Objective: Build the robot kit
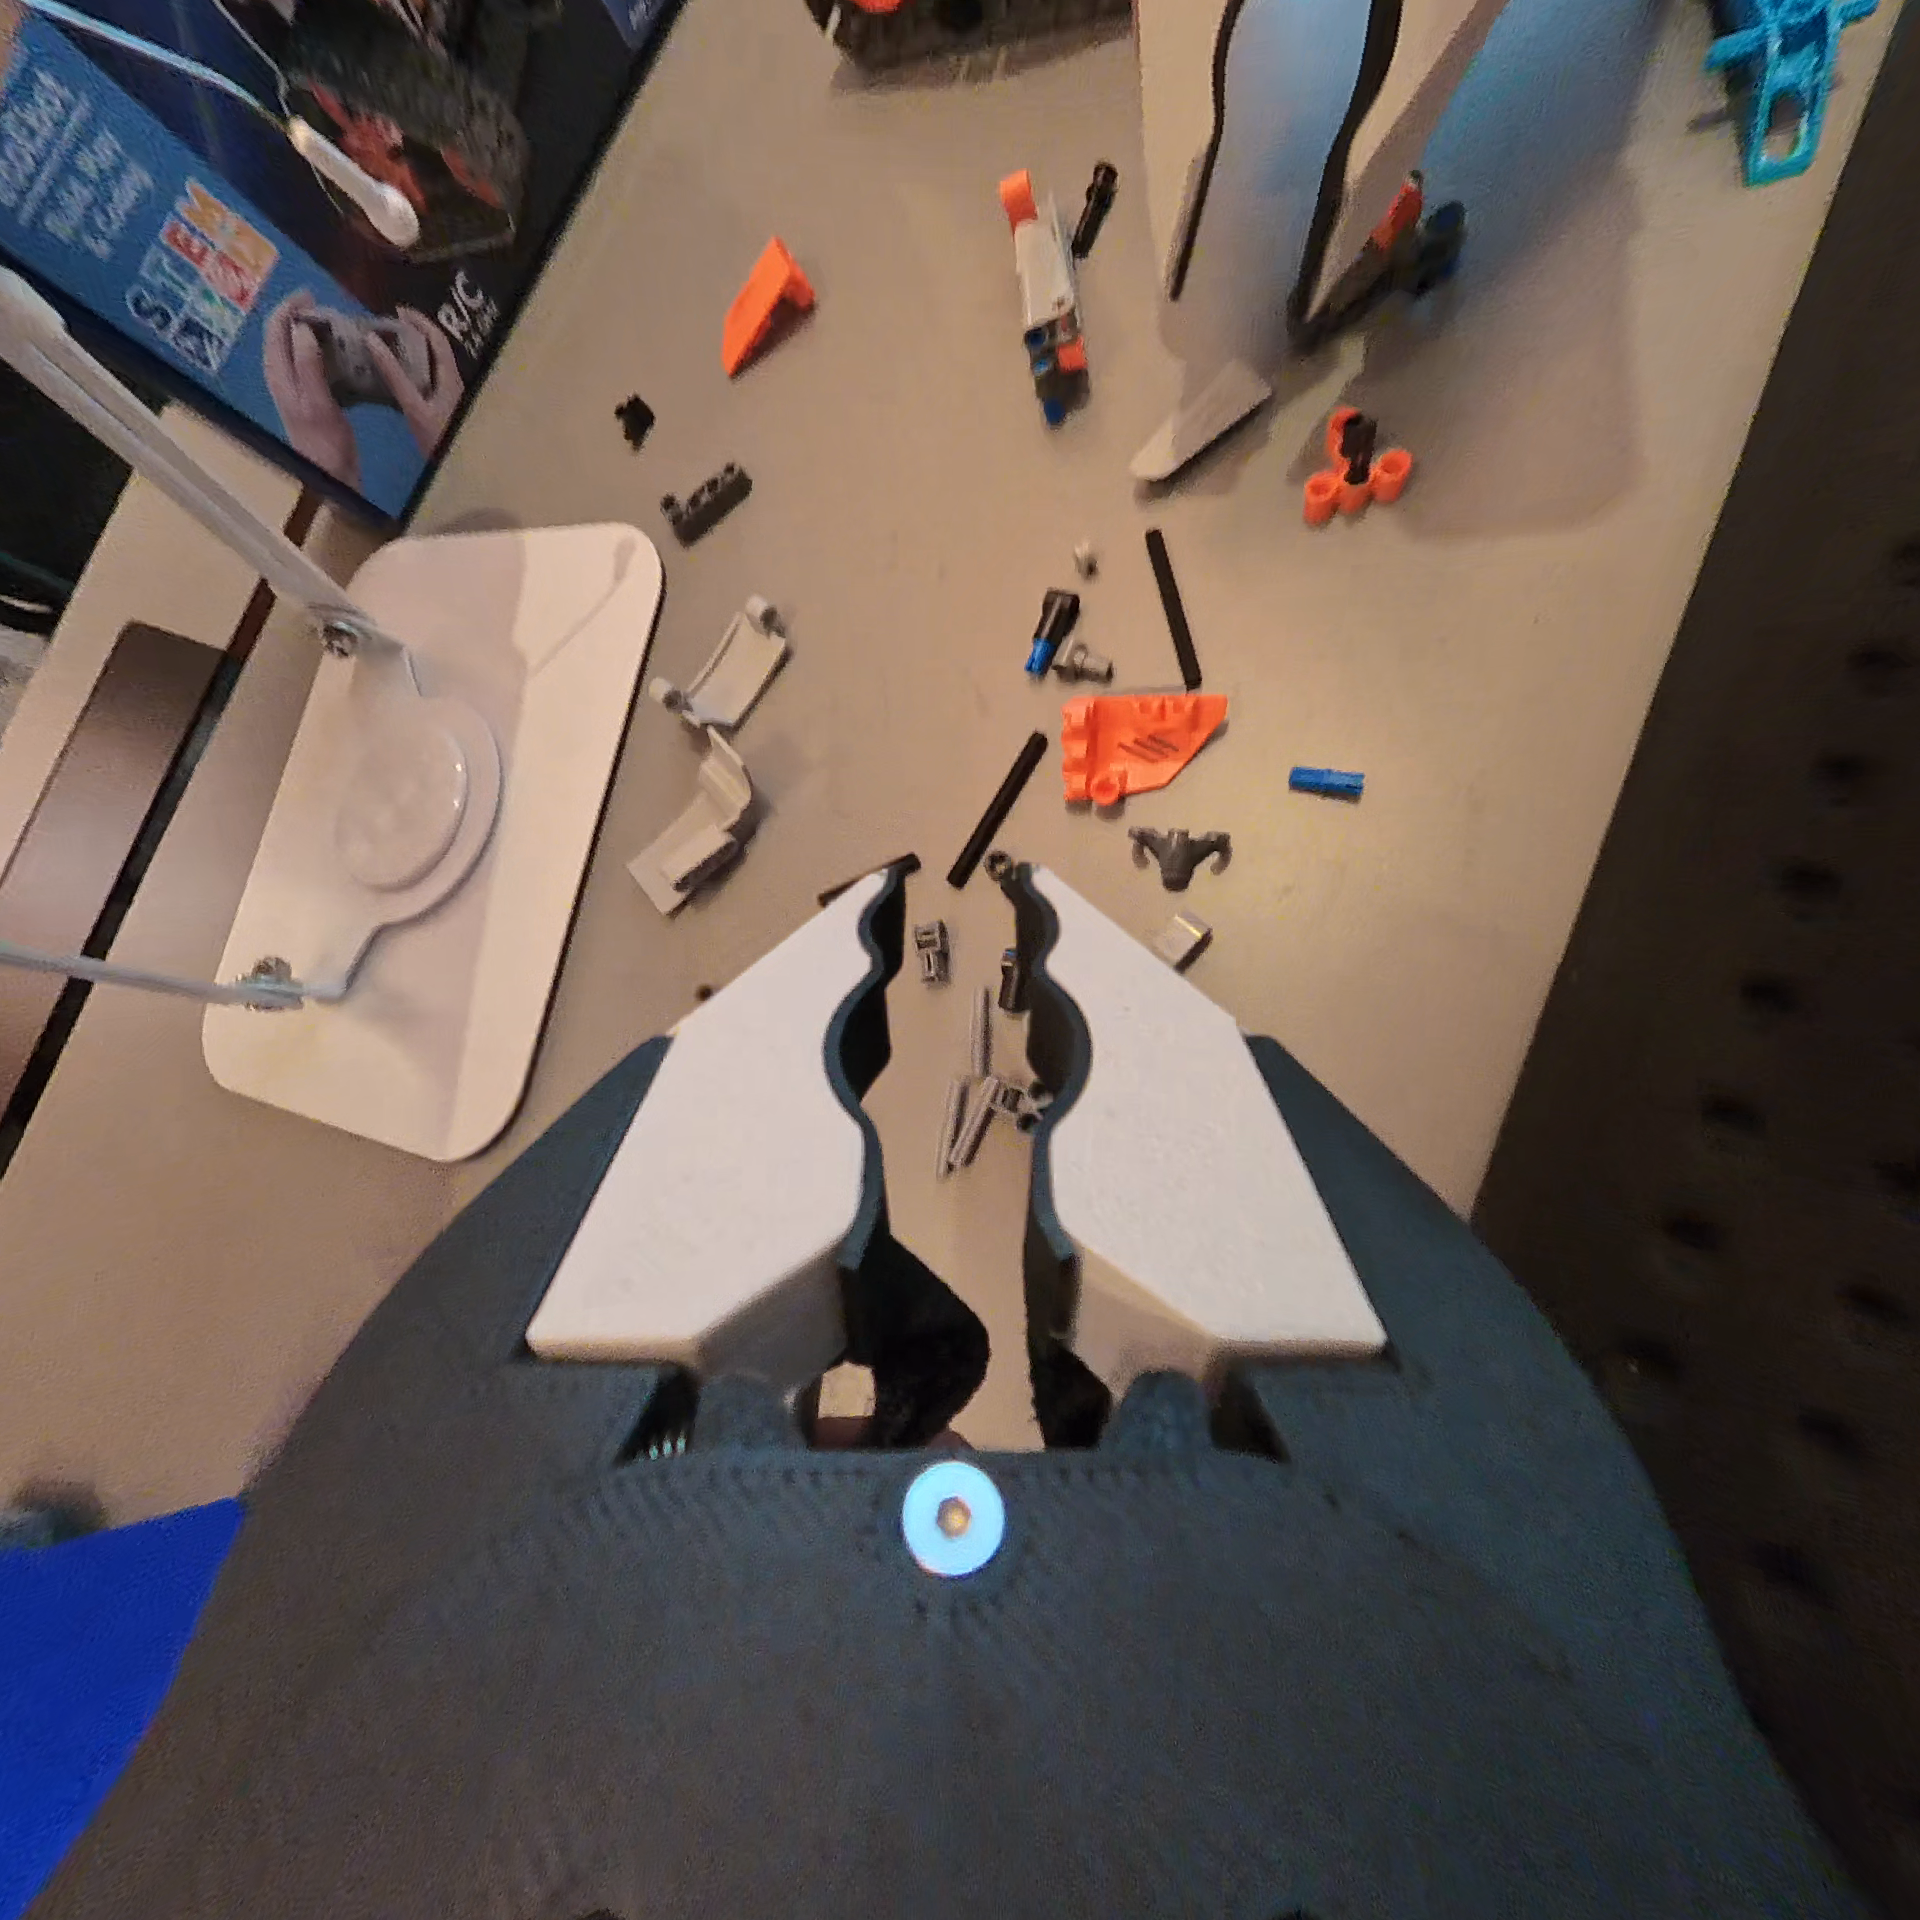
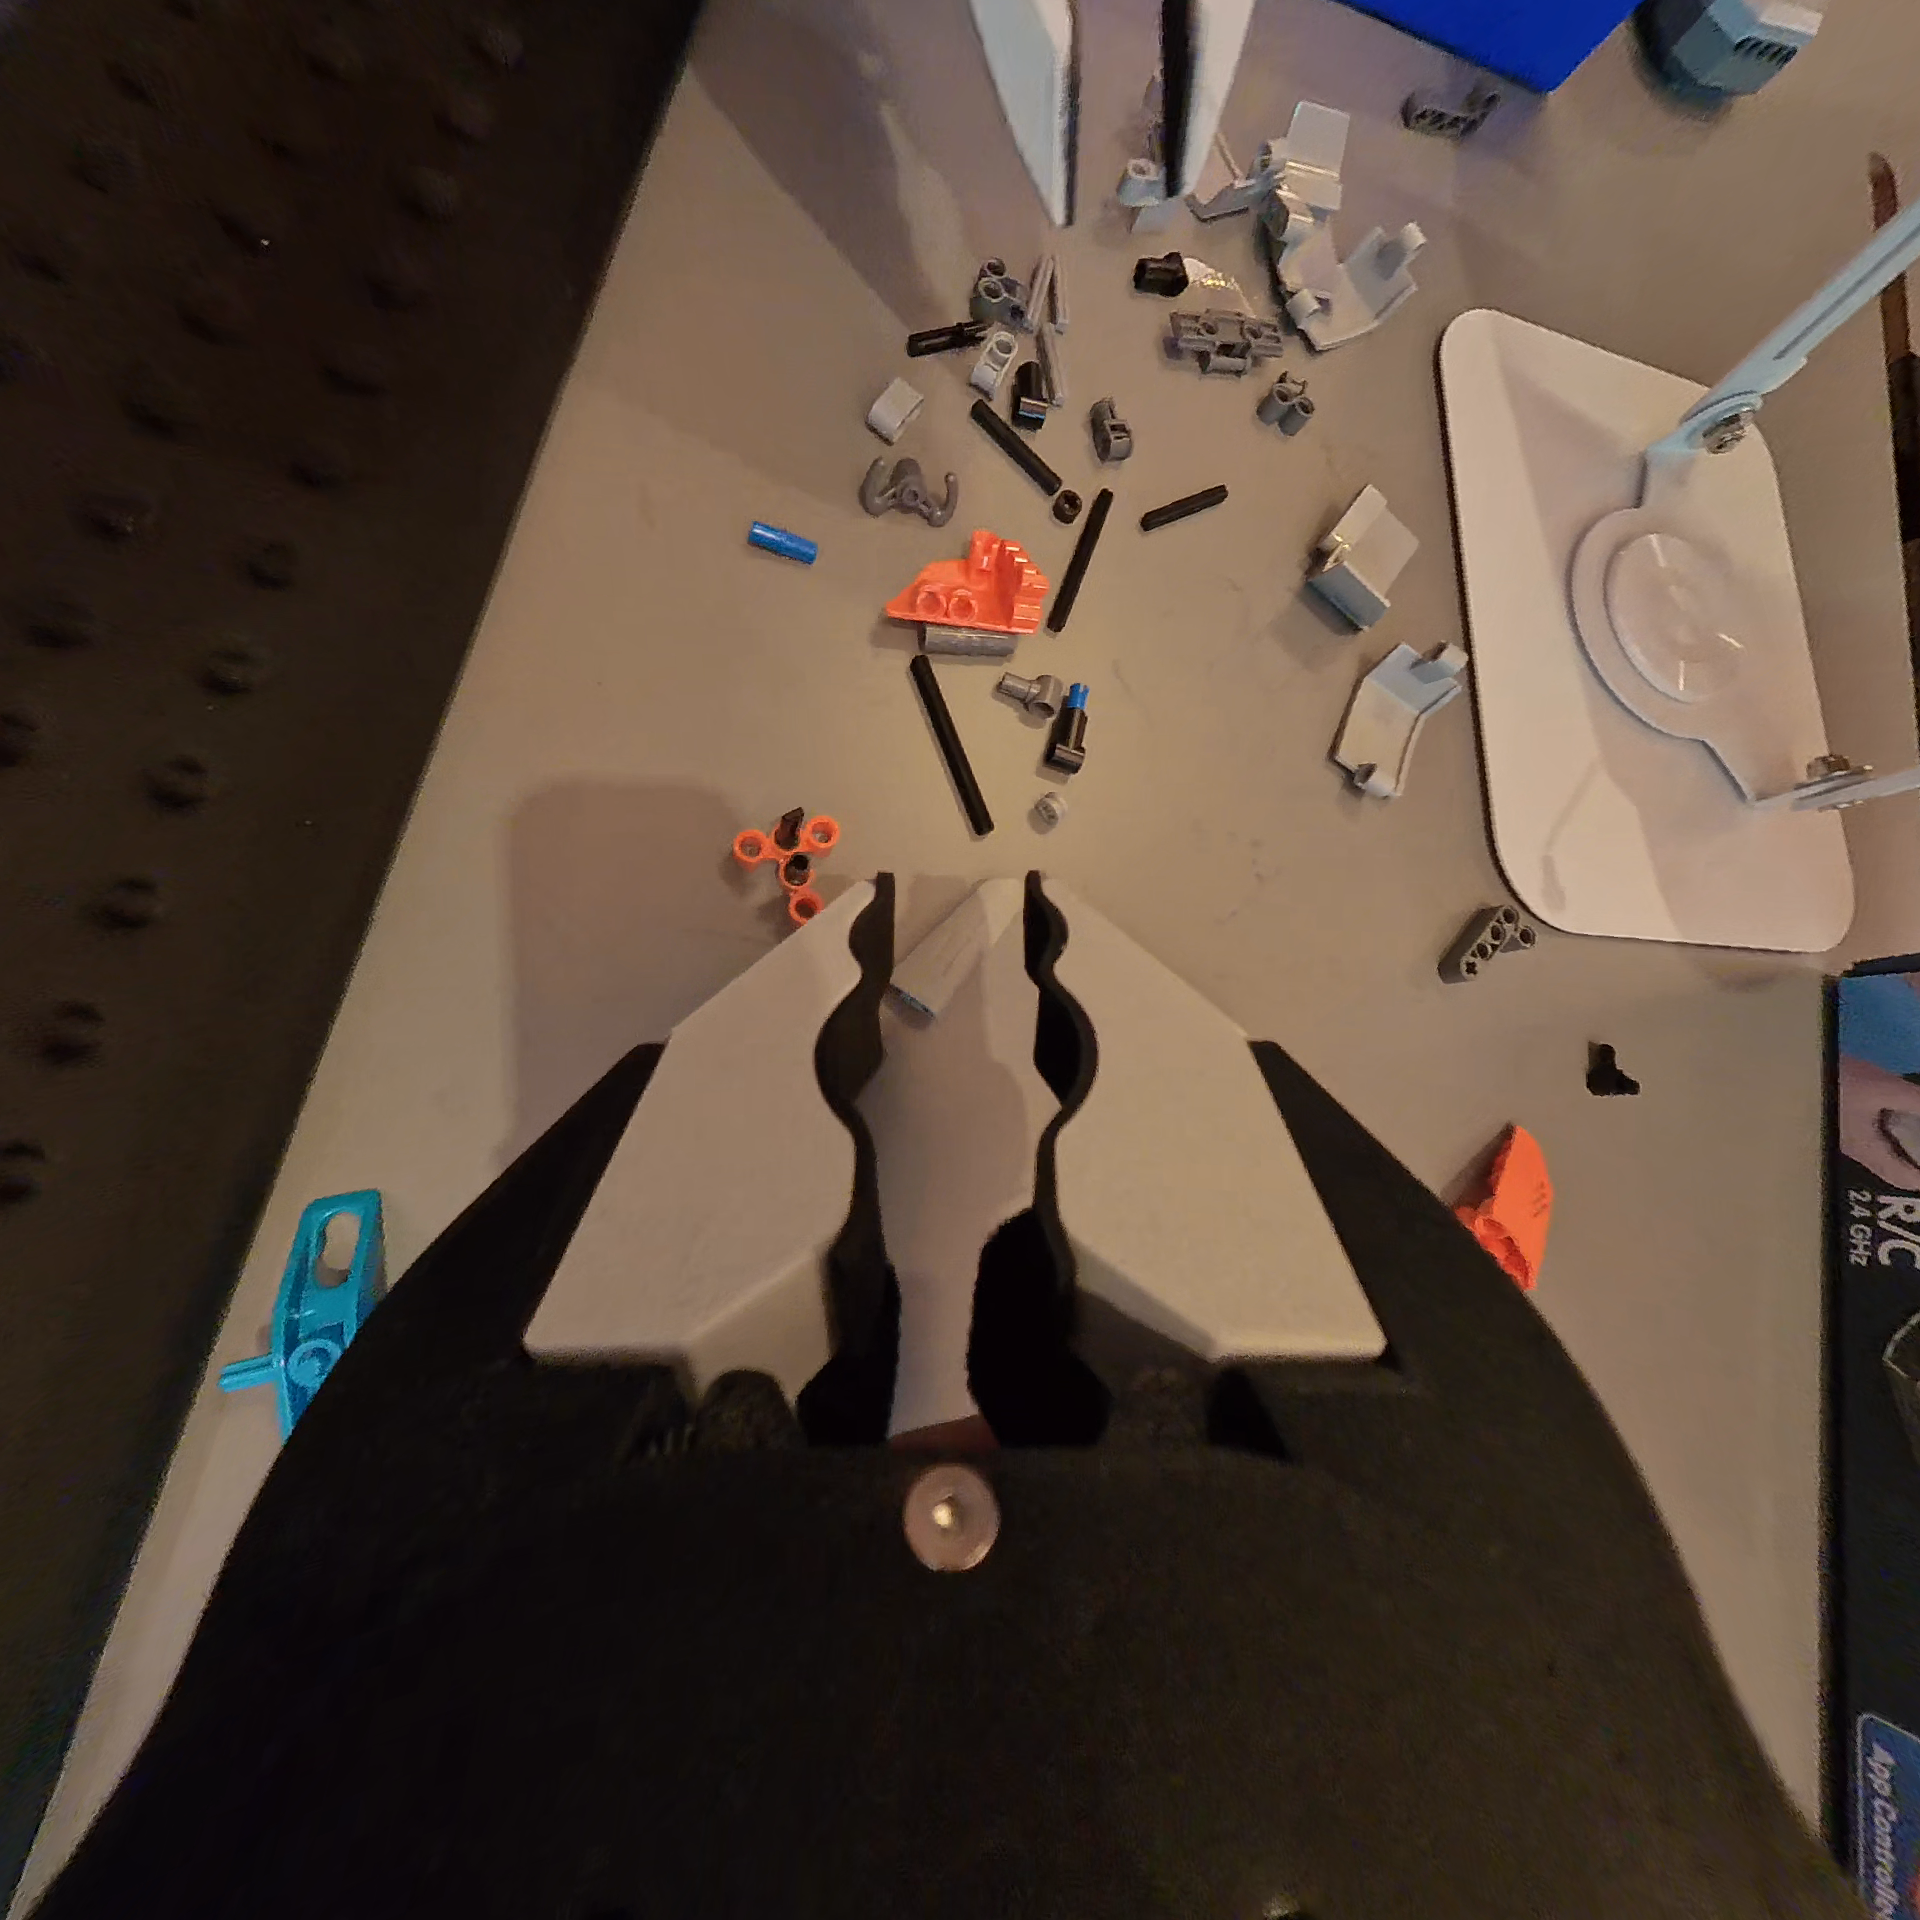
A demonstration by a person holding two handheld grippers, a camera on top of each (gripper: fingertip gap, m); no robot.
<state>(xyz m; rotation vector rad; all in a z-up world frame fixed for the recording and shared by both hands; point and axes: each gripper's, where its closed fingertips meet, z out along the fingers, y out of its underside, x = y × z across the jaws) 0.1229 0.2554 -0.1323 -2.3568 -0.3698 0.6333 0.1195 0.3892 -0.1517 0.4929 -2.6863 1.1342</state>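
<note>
My left gripper (image 1: 958,878) is open and empty, low over the grey table (image 1: 894,343). Several small grey and black building-toy pins (image 1: 971,1101) lie on the table between its fingers. An orange panel (image 1: 1143,743) and a blue pin (image 1: 1325,781) lie just ahead of it. My right gripper (image 2: 956,883) is open. A light grey panel piece (image 2: 951,956) lies between its fingertips, and I cannot tell if they touch it. An orange three-hole connector (image 2: 790,857) sits just left of them. Each gripper shows at the top of the other's view, the left (image 2: 1122,203) and the right (image 1: 1247,312).
Loose grey, black and orange parts are scattered mid-table (image 2: 1039,468). A white base plate with a metal stand (image 1: 436,831) (image 2: 1621,644) sits to one side, next to a printed box (image 1: 208,260) (image 2: 1881,1299). A dark studded surface (image 1: 1766,1039) borders the table edge. A teal part (image 2: 312,1299) lies nearby. The left gripper's tips are roughly 15 cm from the right gripper's.
</note>
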